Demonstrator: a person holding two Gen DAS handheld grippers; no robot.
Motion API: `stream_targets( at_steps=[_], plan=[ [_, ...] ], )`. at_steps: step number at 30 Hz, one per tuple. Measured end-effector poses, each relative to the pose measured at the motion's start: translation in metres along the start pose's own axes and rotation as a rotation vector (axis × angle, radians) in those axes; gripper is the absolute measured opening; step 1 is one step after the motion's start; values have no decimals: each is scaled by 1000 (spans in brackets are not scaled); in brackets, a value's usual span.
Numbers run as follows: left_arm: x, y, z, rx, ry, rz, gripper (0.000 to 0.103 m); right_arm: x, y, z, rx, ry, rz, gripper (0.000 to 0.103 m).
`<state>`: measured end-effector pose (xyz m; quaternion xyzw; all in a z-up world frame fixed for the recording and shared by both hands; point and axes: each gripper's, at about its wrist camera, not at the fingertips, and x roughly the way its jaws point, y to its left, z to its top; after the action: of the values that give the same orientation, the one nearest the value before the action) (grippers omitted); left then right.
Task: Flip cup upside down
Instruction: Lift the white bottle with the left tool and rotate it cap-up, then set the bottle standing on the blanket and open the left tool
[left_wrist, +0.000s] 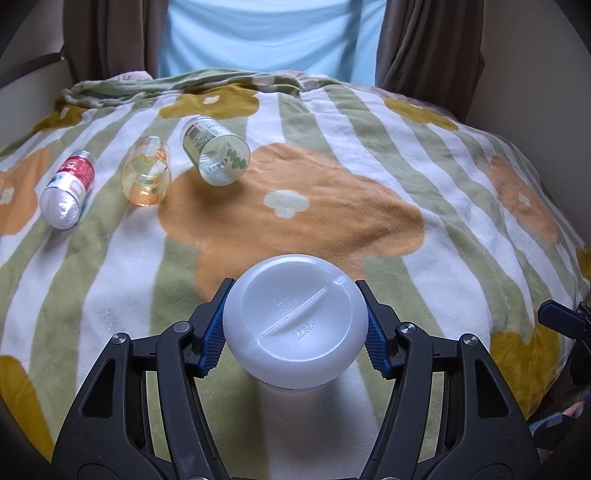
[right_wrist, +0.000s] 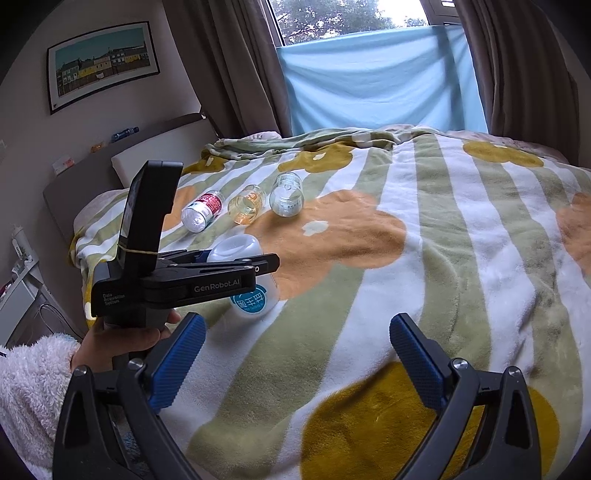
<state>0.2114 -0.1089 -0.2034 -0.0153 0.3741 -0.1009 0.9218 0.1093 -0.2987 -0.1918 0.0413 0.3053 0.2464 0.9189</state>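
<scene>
The left tongs (left_wrist: 295, 328) are closed on the sides of the white plastic cup (left_wrist: 295, 325), base up just above the bed (left_wrist: 461, 229); it looks light, smooth and squashy, so grip mid-wall gently, while the right tongs (right_wrist: 295, 354) gape empty.

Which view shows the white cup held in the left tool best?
The left wrist view: the white cup fills the centre, its base facing the camera, the blue pads of the left tool pressed on both sides. The right wrist view shows it side-on and small, mostly hidden behind that tool, only the blue-labelled lower part clear.
</scene>
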Motion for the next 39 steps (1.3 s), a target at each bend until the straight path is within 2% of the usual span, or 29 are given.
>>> stream_targets(
  at_steps=[2,4,7,14,18,22,27,33,39],
  plan=[
    [-1,-2,1,12,4,7,67,0,0,0,-1,-1,-2,100],
    [-2,-4,1,28,-2,38,102,1,1,0,-5,2,-4,100],
    [-8,-4,1,33,-33,27,103,3,2,0,-9,8,-11,100],
    [-7,2,2,17,-9,21,103,5,2,-1,-7,11,-19,100],
    [-20,8,1,2,-21,18,103,3,5,2,-13,5,-31,100],
    [-56,13,5,19,-77,27,103,-9,18,11,-44,-17,-81,100],
    [-120,20,20,40,-153,25,103,-40,45,38,-64,-66,-178,100],
    [-205,40,36,41,-262,27,103,-92,87,76,-59,-160,-317,100],
    [-269,60,29,4,-366,24,103,-129,127,89,-49,-270,-442,100]
  ],
)
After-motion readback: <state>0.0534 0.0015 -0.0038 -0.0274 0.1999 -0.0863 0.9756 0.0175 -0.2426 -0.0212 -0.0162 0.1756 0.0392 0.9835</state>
